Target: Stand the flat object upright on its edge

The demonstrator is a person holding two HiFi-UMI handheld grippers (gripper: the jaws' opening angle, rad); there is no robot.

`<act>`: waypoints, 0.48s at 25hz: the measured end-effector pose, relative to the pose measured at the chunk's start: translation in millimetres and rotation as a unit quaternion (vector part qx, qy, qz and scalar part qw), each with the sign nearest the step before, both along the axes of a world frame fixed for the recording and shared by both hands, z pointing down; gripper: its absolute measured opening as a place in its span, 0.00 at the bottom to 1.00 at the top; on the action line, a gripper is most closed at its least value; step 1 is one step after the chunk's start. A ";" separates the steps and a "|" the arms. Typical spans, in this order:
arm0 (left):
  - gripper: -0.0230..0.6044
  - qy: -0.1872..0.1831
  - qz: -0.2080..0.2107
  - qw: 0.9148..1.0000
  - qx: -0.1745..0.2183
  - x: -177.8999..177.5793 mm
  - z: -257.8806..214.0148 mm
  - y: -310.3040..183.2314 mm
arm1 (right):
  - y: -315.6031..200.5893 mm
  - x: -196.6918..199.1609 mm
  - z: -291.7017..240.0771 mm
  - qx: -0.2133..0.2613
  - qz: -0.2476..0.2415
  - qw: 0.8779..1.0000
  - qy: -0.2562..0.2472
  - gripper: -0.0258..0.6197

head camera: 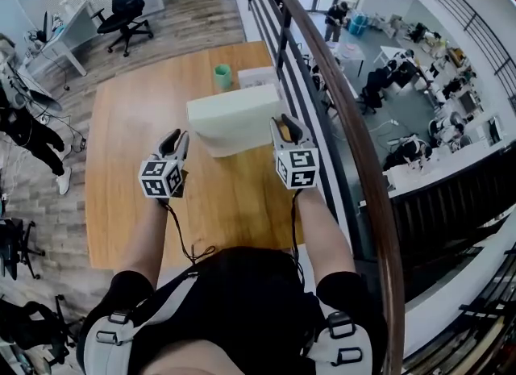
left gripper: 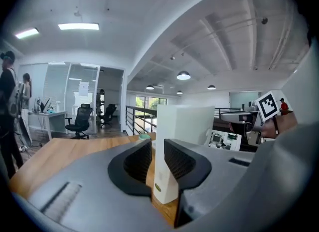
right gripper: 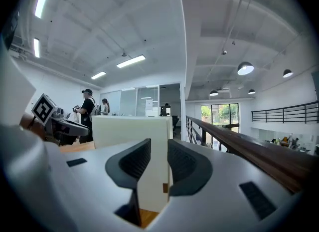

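Observation:
A flat white box point(head camera: 234, 119) stands upright on its long edge across the wooden table point(head camera: 129, 172). My right gripper point(head camera: 284, 126) is at the box's right end. In the right gripper view the box point(right gripper: 132, 131) fills the space between the two dark pads of that gripper point(right gripper: 158, 148), which is shut on it. My left gripper point(head camera: 179, 135) sits at the box's left end. In the left gripper view the box's narrow end point(left gripper: 184, 121) lines up with the gap of the left gripper point(left gripper: 158, 151), and a strip of table shows beside the left pad, so these jaws are open.
A green cup point(head camera: 222, 76) and a second white box point(head camera: 258, 77) stand behind the flat box. A dark stair railing point(head camera: 322, 91) runs along the table's right edge, with a drop to a lower floor beyond. A person point(head camera: 24, 135) stands left of the table.

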State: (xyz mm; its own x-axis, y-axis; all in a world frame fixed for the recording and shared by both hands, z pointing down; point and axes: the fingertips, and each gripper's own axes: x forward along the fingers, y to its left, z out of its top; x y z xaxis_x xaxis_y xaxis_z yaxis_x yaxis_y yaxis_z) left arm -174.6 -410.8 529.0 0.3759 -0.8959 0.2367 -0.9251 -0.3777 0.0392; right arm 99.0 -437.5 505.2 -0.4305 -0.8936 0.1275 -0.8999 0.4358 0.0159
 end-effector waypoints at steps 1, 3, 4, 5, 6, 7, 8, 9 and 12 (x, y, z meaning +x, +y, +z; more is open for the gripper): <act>0.15 0.003 -0.009 1.000 0.016 -2.9 -12.0 3.6 | 4.7 -0.5 -12.1 0.015 0.002 1.000 -0.005 0.20; 0.10 0.006 -0.027 0.999 0.046 -8.1 -36.2 13.4 | 16.2 -2.9 -36.7 0.047 0.006 0.999 -0.013 0.14; 0.07 0.007 -0.035 0.998 0.061 -10.4 -47.8 19.4 | 23.1 -5.1 -48.4 0.062 0.009 0.998 -0.016 0.11; 0.05 0.007 -0.041 0.996 0.073 -12.2 -58.5 26.0 | 30.1 -8.0 -59.2 0.076 0.010 0.997 -0.019 0.08; 0.05 0.006 -0.046 0.995 0.084 -13.5 -68.1 32.8 | 37.0 -11.2 -69.4 0.089 0.011 0.996 -0.021 0.06; 0.04 0.004 -0.050 0.995 0.091 -14.5 -76.2 40.1 | 44.0 -14.6 -78.1 0.099 0.012 0.995 -0.023 0.05; 0.04 0.003 -0.054 0.994 0.097 -15.3 -82.8 47.9 | 51.3 -17.8 -84.8 0.106 0.011 0.994 -0.025 0.05; 0.04 0.003 -0.059 0.993 0.102 -16.3 -87.7 56.2 | 59.0 -21.1 -89.6 0.111 0.010 0.993 -0.027 0.05; 0.04 0.013 -0.073 0.992 0.100 -20.5 -90.7 79.1 | 82.2 -31.0 -94.3 0.119 0.007 0.992 -0.030 0.05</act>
State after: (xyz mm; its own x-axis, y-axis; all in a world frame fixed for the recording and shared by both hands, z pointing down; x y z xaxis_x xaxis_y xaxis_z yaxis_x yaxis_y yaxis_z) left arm -195.1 -331.7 438.3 0.2414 -0.9696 0.0401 -0.9704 -0.2416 0.0010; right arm 67.9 -355.2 410.9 -0.4190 -0.9009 -0.1135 -0.9079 0.4144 0.0627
